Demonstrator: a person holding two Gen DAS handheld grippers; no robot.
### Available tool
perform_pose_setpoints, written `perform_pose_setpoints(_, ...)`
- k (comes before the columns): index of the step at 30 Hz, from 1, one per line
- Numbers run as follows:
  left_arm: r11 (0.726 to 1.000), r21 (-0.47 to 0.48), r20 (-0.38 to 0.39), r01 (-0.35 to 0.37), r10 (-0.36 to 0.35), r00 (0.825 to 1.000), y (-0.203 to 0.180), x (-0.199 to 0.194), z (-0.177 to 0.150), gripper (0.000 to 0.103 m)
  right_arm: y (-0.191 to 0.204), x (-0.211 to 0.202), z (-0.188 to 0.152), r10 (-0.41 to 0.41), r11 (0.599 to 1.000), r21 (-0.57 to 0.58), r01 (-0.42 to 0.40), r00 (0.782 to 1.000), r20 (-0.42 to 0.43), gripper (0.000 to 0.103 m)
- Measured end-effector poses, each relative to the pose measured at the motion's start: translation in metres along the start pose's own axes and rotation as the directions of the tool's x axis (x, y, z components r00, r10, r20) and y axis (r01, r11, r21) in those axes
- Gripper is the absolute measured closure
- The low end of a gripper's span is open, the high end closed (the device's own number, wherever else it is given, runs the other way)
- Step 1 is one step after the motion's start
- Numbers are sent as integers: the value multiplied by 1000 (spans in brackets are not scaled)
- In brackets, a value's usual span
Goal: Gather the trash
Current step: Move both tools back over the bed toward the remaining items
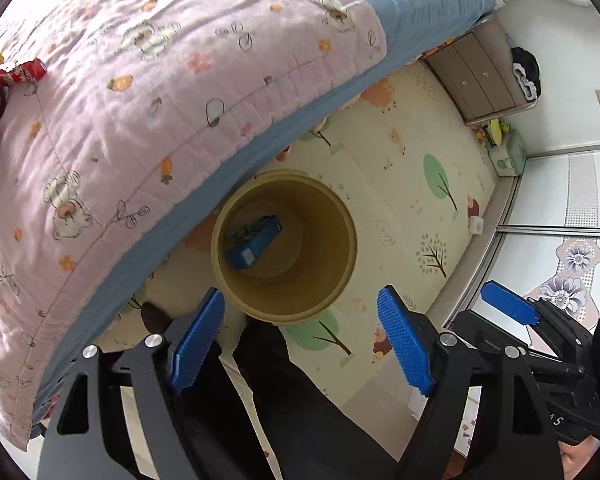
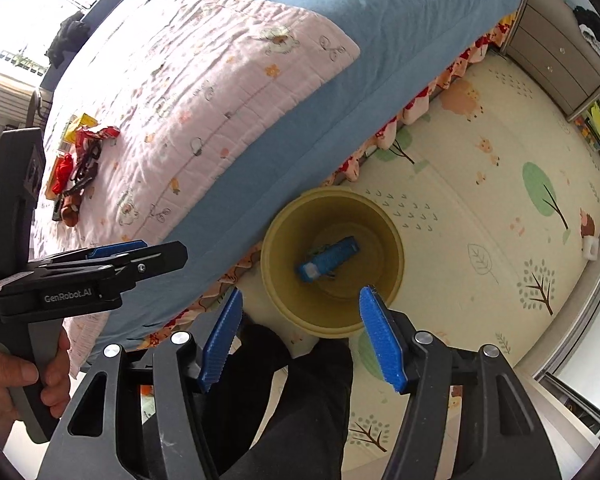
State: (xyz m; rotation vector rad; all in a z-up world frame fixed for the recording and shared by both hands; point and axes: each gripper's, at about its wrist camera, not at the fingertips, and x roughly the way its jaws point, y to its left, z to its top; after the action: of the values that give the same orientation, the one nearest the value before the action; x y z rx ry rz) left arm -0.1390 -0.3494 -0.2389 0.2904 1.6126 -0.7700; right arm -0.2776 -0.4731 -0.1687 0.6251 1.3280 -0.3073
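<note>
Both over the bin (image 1: 284,248) on the floor beside the bed (image 1: 140,80): left hand-held gripper (image 1: 300,344) and right hand-held gripper (image 2: 300,340) spread apart, empty, blue wrapper (image 1: 254,242) lying inside, more trash (image 2: 78,168) on the bed.

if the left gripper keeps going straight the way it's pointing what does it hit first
Most likely the open bin on the floor mat: the left gripper is open, empty and aimed down at its near rim. Depth is unclear, so it could pass inside toward the blue box.
</note>
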Motion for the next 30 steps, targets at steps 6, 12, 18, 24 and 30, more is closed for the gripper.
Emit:
perform_pose_setpoints(6,1000,-6,72,10,-9,997,9,-36,7,24,26,-13,14,16,999,-37,-15,999,31,44)
perform_pose_setpoints(12,999,-46,150,19,-12,989,34,-77,4,24,72,-27,29,54,993,-108,-46,996,72,45)
perform_pose_setpoints(18,990,-142,247,24,12,969,90,-132,-9,24,140,-38,49,120,972,-216,-96,988,100,45)
perform_pose_setpoints(24,967,-256,328,3,84,941,167,-184,-26,23,229,-39,66,183,926,-353,-135,977,106,45)
perform_pose_setpoints(30,925,-380,357,0,146,923,252,-218,-52,23,324,-27,74,228,869,-468,-163,970,86,45)
